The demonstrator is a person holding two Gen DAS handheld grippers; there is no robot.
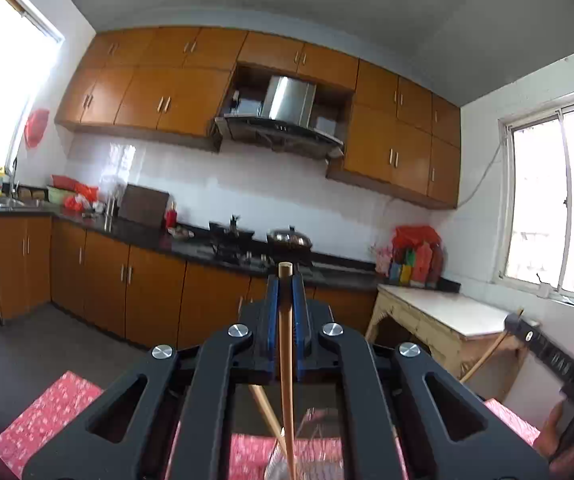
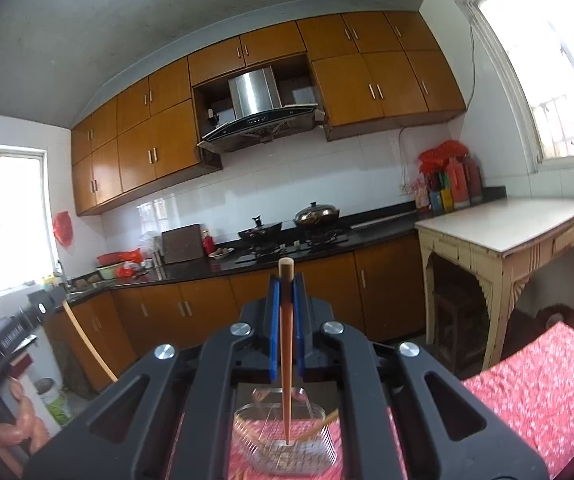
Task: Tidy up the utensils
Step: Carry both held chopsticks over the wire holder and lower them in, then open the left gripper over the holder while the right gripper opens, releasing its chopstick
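Left gripper: one, jaws pinched tight on a single chopstick, pointing level across the kitchen.
Left chopstick: one pale wooden stick, clamped between the blue pads, its blunt end poking out just past the tips; the rest slants down under the gripper toward the glass container.
Loose chopstick: one more, seen through the left gripper's frame, crossing at an angle below the held stick; where its lower end rests is hidden.
Right gripper: one, jaws likewise closed hard on a single chopstick, pointing level.
Right chopstick: one reddish-brown stick, square end sticking out beyond the pads, its thin tip hanging over the container; whether it touches the bottom I cannot tell.
Container in right view: one clear ribbed glass dish on the tablecloth, a pale stick leaning over its right rim.
Tablecloth: one, red with a small white pattern, under the dish.
Hands: a person's hand shows at the left edge of the right view, gripping the other tool's handle.
Beyond: two lidded pots on the hob, one side table.
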